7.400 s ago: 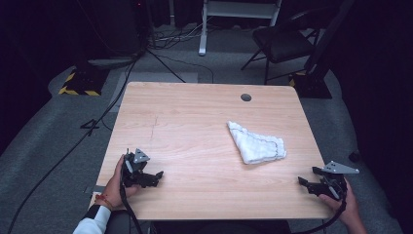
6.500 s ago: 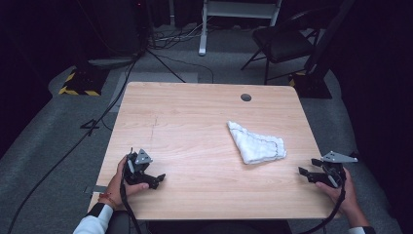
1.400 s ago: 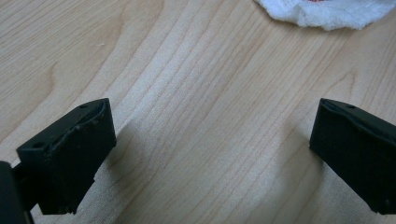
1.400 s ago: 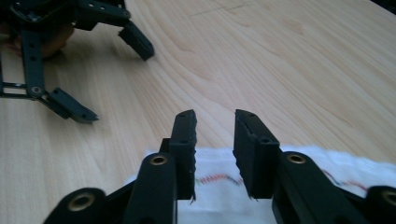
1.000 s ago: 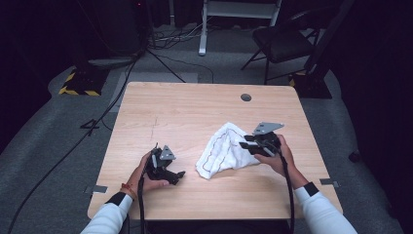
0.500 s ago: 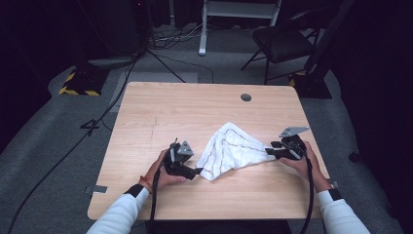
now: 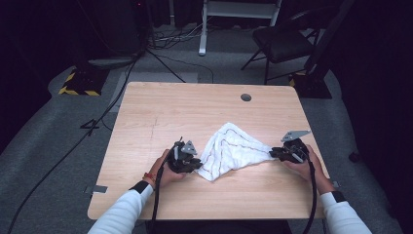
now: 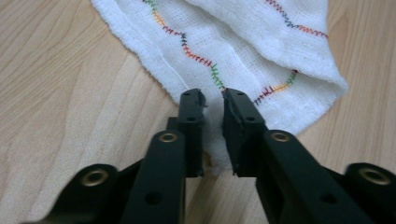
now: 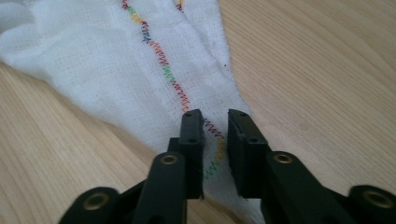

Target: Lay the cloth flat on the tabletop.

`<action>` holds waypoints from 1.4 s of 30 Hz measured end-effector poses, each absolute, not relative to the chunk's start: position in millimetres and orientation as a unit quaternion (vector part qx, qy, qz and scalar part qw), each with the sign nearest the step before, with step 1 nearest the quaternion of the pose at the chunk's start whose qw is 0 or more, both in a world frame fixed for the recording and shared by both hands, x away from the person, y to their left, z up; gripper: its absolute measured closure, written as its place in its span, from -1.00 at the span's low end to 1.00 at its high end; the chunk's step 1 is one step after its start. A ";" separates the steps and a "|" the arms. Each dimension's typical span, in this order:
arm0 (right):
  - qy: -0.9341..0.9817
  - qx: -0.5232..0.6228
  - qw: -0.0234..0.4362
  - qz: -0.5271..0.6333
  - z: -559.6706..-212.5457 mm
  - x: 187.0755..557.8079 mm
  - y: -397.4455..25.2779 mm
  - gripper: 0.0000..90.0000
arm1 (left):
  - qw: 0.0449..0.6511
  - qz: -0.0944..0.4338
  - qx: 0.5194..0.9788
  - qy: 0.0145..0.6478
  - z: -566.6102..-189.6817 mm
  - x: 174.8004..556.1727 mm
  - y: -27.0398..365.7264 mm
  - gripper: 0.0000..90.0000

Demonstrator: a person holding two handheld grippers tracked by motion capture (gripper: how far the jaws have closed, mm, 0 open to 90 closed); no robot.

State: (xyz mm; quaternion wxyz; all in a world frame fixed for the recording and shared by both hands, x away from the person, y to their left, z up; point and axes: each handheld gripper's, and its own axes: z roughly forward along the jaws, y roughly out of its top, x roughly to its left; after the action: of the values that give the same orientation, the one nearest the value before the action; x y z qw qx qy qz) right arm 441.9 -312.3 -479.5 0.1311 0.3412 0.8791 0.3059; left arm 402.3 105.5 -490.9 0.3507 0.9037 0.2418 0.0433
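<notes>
A white cloth (image 7: pixel 234 151) with zigzag stitching in several colours lies spread on the wooden table (image 7: pixel 195 112), pulled into a rough triangle. At the cloth's left corner, my left gripper (image 7: pixel 196 164) is shut on it. The left gripper view has that corner of the cloth (image 8: pixel 243 42) pinched between the jaws of the left gripper (image 8: pixel 212 100). My right gripper (image 7: pixel 272 153) is shut on the cloth's right tip. In the right gripper view a stitched line of the cloth (image 9: pixel 93 56) runs straight into the narrow gap of the right gripper (image 9: pixel 215 119).
A round dark hole (image 7: pixel 246 97) sits near the table's far edge. Behind the table are a dark chair (image 7: pixel 282 39), a white stand (image 7: pixel 202 29) and floor cables (image 7: pixel 160 53). Bare wood surrounds the cloth on every side.
The right gripper has dragged the cloth's tip rightward, stretching it flat. The left gripper moved in from the left front and closed on the cloth's left corner.
</notes>
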 end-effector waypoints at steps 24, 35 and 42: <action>0.863 0.366 0.205 0.280 -478.3 438.4 -321.8 0.72 | 0.320 0.056 0.930 0.173 -484.2 346.7 97.1 0.91; 0.857 0.318 0.176 0.364 -455.7 434.0 -271.6 0.31 | 0.325 0.049 0.925 0.188 -485.0 354.4 99.8 0.89; 0.870 0.282 0.149 0.375 -456.3 443.1 -223.6 0.09 | 0.329 0.044 0.925 0.186 -485.7 356.4 100.8 0.88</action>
State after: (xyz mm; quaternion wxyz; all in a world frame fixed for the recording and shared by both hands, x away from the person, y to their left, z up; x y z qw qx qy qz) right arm 443.1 -223.6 -456.3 0.1492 0.2825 0.8701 0.3753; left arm 356.4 100.8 -485.7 0.3291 0.9248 0.1859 0.0442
